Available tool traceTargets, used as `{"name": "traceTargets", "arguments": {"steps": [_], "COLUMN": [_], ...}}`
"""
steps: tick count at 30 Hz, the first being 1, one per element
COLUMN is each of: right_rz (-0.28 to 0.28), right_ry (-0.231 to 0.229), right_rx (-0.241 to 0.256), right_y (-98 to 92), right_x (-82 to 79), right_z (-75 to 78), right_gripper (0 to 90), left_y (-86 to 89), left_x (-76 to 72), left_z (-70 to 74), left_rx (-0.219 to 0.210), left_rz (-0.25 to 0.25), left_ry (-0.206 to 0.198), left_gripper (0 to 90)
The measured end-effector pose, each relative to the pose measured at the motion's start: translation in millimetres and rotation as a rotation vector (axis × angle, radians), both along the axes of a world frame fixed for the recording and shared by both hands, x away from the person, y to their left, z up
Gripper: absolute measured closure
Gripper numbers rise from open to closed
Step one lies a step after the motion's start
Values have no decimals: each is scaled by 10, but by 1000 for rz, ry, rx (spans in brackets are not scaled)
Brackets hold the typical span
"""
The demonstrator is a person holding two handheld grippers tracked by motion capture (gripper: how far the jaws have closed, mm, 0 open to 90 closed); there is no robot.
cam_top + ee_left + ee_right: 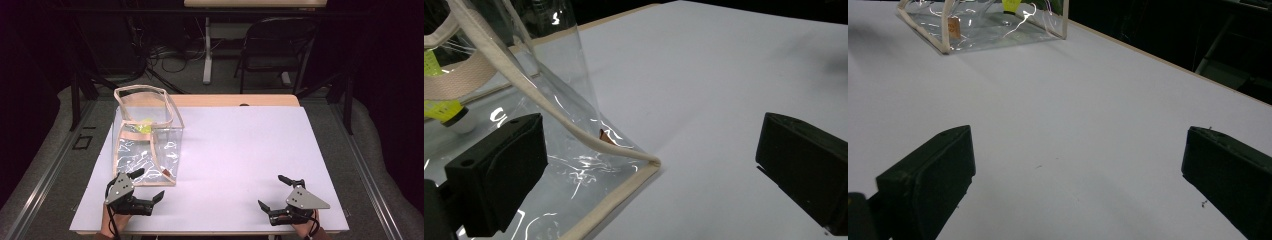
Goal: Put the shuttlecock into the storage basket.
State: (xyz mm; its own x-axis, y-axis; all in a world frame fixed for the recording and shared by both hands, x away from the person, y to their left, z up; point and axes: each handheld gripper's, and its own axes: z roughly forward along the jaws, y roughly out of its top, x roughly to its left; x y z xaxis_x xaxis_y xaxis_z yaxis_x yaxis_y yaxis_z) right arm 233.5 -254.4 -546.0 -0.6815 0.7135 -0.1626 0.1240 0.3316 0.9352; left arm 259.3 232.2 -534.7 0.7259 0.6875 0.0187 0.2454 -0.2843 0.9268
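A clear plastic bag point(150, 145) with beige trim and webbing handles stands on the left part of the white table point(240, 150). Something yellow-green point(144, 126) lies inside it, also seen in the left gripper view as a yellow-labelled item point(444, 110). My left gripper point(149, 186) is open, just in front of the bag's near corner point(651, 164), its left jaw over the clear plastic. My right gripper point(276, 192) is open at the front right, far from the bag point(983, 22), with nothing between its jaws.
Beyond the table's far edge stand a dark folding chair point(275, 45) and a table leg point(207, 50) with cables on the floor. A wooden strip point(235, 100) runs along the back of the white surface.
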Motion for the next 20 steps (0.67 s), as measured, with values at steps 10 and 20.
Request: {"name": "traceTargets", "arguments": {"steps": [10,20], "right_rz": [1,2], "right_ry": [1,2], "right_rx": [-1,-1], "right_y": [-5,-10], "right_x": [-3,-1], "right_z": [0,-6], "right_gripper": [0,0], "left_y": [-31,-63], "left_x": [-23,8], "left_z": [-192,-216], "left_rx": [12,5], "left_rz": [-42,-64], "left_ry": [39,51], "left_gripper": [0,0]}}
